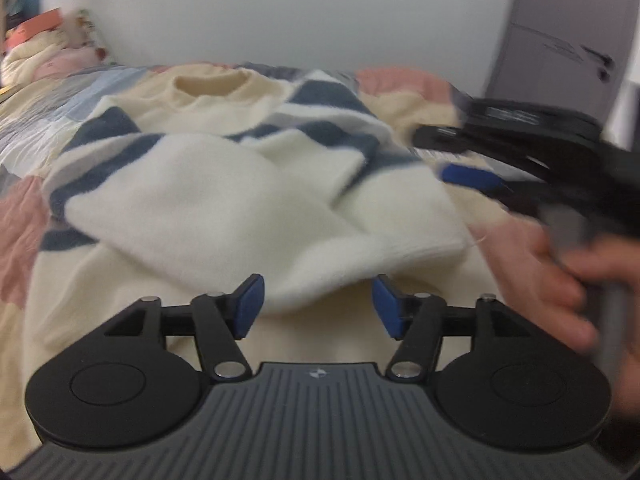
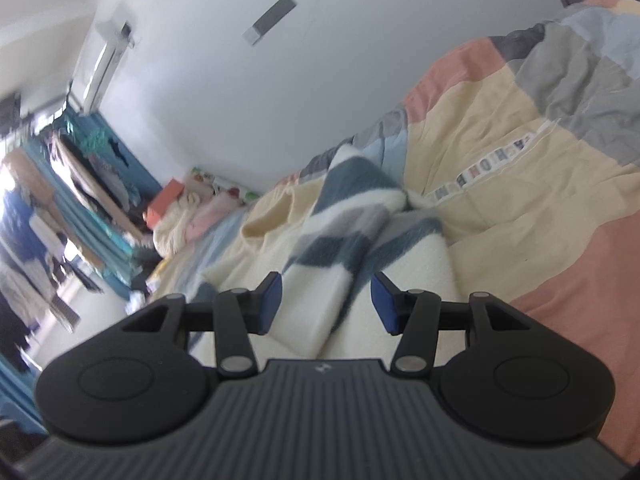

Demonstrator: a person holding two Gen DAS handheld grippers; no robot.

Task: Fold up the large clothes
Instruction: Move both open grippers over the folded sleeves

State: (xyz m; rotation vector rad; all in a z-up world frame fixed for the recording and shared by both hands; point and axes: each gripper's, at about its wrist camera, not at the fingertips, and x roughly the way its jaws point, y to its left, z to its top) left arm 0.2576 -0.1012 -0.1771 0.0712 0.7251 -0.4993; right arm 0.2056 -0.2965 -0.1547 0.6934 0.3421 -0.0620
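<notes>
One patchwork quilt [image 1: 404, 80] covers the bed, and on it lies one cream sweater [image 1: 224, 200] with blue-grey stripes, partly folded, its collar toward the wall. Two grippers are at its near edge: the left gripper [image 1: 318, 304] stands released, hem between but untouched, while the right gripper [image 2: 326, 304] is parted, and whether its pads press the sleeve I cannot tell.

Left claw [image 1: 318, 306]: jaws apart, blue pads clear of everything, nothing gripped, pointing forward and down. Right claw [image 2: 326, 302]: jaws part-spread, pads not visibly pressing on anything, view rolled sideways. In left wrist view, right claw's black frame enters from right, blurred, one blue pad [image 1: 466, 174] showing; bare hand [image 1: 560, 280] wraps its handle.
</notes>
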